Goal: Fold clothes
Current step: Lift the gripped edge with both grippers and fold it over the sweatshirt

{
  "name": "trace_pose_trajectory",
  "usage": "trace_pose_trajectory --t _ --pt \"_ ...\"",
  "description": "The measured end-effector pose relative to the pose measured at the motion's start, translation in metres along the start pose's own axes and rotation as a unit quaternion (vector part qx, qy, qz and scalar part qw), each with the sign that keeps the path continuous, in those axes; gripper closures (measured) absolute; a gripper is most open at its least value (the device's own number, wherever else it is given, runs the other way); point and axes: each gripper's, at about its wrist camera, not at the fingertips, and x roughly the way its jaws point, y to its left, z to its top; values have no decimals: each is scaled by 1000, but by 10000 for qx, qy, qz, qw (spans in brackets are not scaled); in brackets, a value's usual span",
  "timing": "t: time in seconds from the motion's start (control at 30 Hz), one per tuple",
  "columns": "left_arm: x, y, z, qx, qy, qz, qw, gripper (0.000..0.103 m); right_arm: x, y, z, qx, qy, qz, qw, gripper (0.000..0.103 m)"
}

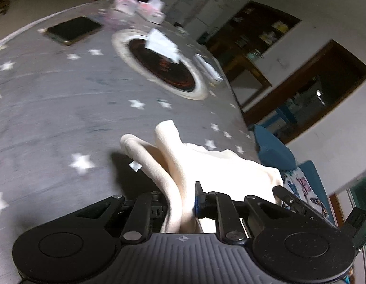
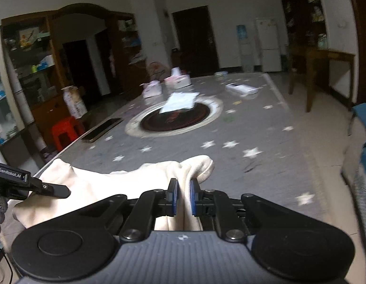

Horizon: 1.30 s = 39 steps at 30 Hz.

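Both grippers are clamped on the cream garment (image 2: 116,184): left gripper (image 1: 180,203), right gripper (image 2: 183,197). It hangs lifted above the starred surface (image 1: 52,108). Next, probably, lay it flat.

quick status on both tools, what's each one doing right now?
Left tool: closed on the cream fleece garment.
Right tool: closed on the same garment, pinching a bunched fold.
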Motion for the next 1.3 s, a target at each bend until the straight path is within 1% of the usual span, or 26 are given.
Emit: trace_pose_trajectory --t 0.2,0.27,0.3,0.47,0.5,0.53,0.57,0.63,0.7,0.73,0.87,0.93,0.97,1.0,1.07,1.1,1.17,1.3 --pt "38 -38 6 313 199 -212 9991 87 -17 -34 11 -76 -106 -590 9982 94" --pt "49 -50 7 419 242 -252 9985 87 -21 -44 14 -62 -158 -740 9971 100" --pt "54 -54 8 453 257 -255 9983 87 -22 -50 15 -30 -192 -797 9966 103" --pt "73 -66 9 634 351 -164 9972 87 -22 -74 18 137 -234 -954 9951 103" --pt "74 -65 8 621 365 -146 9973 87 -20 -78 17 194 -192 -917 9954 102" --pt "74 -63 8 609 379 -127 9973 87 -17 -82 15 263 -141 -875 9957 100" --pt "74 -61 9 597 393 -98 9974 87 -15 -85 12 333 -89 -832 9959 96" --pt "74 -59 9 591 410 -45 9974 87 -8 -88 5 438 16 -781 9960 92" --pt "75 -56 9 583 430 13 9974 87 4 -89 -4 522 216 -626 9964 78" --pt "76 -55 9 580 440 41 9973 87 10 -90 -7 541 284 -614 9962 66" --pt "78 -52 8 598 462 108 9971 86 32 -93 -21 659 514 -599 9947 66" --pt "80 -51 8 596 473 134 9970 86 39 -94 -25 789 527 -515 9942 68" --pt "81 -52 9 610 477 134 9969 86 40 -93 -25 787 516 -473 9944 84" --pt "82 -52 9 625 478 132 9968 86 39 -90 -24 712 486 -474 9951 92" --pt "81 -57 11 682 453 78 9966 87 36 -84 -21 546 423 -486 9964 93" --pt "81 -60 12 709 441 49 9965 87 31 -81 -18 413 317 -540 9972 93" --pt "83 -66 15 751 423 -36 9963 87 19 -79 -10 365 111 -588 9975 93" --pt "90 -82 16 889 465 -185 9948 87 -3 -78 5 141 -158 -835 9963 94"
